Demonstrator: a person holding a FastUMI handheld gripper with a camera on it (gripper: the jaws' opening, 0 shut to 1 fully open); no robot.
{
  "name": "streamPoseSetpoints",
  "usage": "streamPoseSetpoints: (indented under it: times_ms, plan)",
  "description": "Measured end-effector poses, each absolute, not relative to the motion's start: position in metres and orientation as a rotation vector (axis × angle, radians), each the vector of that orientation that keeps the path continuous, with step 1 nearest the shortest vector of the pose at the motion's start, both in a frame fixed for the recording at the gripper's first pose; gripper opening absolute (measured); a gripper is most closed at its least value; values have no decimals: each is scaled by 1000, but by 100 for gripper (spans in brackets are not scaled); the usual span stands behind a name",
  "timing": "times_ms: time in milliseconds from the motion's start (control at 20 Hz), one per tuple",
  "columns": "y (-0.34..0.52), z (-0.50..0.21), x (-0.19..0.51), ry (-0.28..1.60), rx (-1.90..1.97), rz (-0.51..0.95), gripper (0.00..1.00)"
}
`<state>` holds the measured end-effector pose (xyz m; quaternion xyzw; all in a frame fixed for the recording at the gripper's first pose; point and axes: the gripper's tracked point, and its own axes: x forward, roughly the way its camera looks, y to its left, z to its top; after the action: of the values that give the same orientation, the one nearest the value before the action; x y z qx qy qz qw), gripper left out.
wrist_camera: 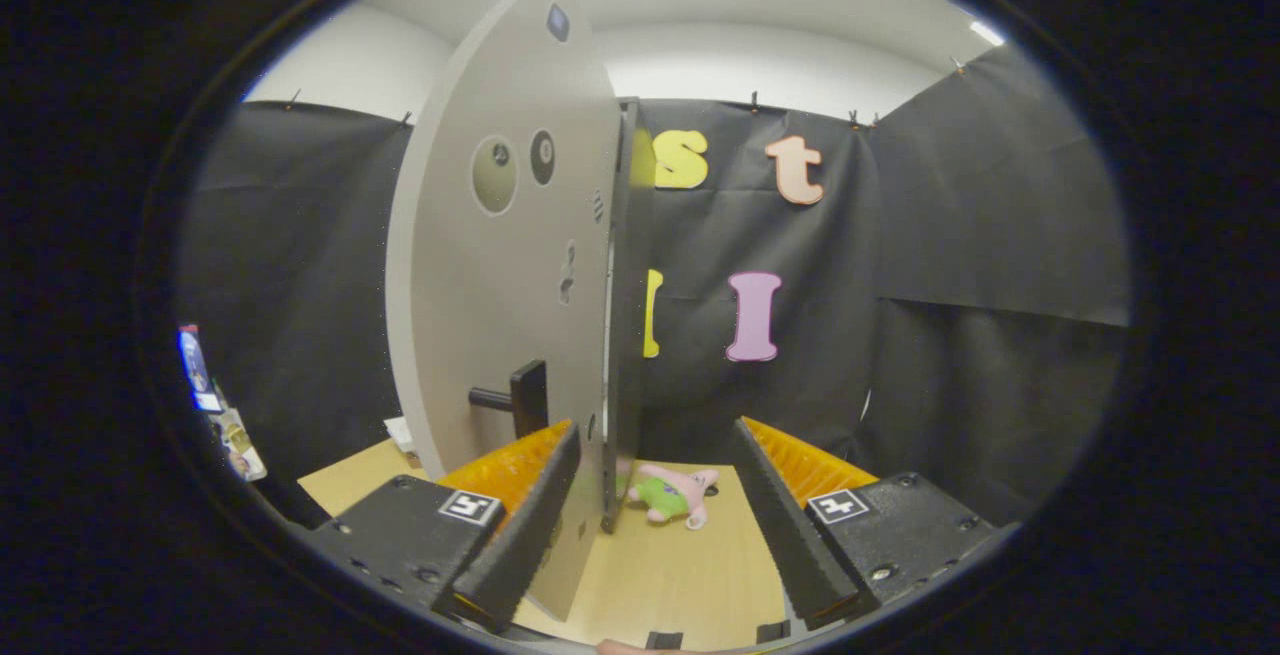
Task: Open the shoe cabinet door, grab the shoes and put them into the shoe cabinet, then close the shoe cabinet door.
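The shoe cabinet's grey door (500, 275) stands upright right in front of me, swung so that I see its face at a steep angle. Its black handle (525, 397) sticks out just above my left finger (530, 515). The door's free edge runs down between my fingers, close beside the left one; whether it touches is unclear. A darker panel edge (628, 335) stands directly behind the door. My gripper (657, 425) is open, its orange-backed black fingers wide apart and holding nothing.
A pink and green plush toy (672, 493) lies on the light wooden tabletop (670, 575) beyond the fingers, by the foot of the dark panel. A small white object (400, 432) sits behind the door. Colourful packets (215, 405) hang at the far left.
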<state>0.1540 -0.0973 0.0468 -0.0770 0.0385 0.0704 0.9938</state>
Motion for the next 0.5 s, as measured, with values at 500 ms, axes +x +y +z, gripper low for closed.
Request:
streamPoseSetpoints:
  times_ms: [500]
  plan:
    - [-38, 44, 144, 59, -183, 156, 86]
